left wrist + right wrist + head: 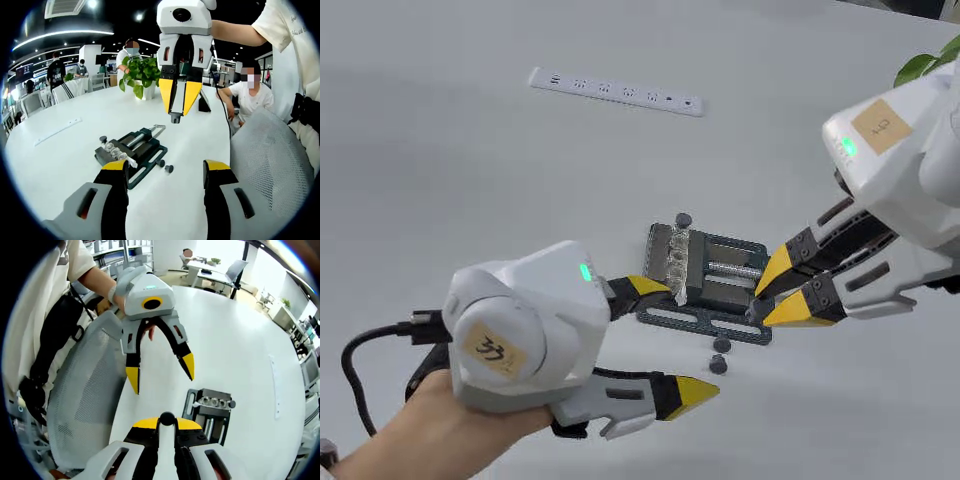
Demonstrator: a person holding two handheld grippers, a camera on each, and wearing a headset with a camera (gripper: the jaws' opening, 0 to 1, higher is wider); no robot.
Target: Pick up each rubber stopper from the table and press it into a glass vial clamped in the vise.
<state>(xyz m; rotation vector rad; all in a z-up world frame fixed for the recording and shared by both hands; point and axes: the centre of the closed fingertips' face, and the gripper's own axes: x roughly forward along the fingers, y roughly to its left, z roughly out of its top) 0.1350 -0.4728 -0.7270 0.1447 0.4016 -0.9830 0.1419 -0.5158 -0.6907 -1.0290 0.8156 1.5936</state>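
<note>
One dark rubber stopper (166,418) is sitting pinched between the closed tips of the right claw (762,308), which is hovering by the right end of the dark metal vise (725,290), its near-to-far row of clear glass vials (675,262) lying leftward, while the left claw (694,338) is hanging spread wide, empty.

head view. bare table (450,170) at left and upper centre of the frame is open. the vise (732,292) at centre is hemmed by the spread left gripper (687,340) at lower left and the right gripper (766,308), clamped on a stopper (167,418), at right; two loose stoppers (722,345) lie just below it.
</note>
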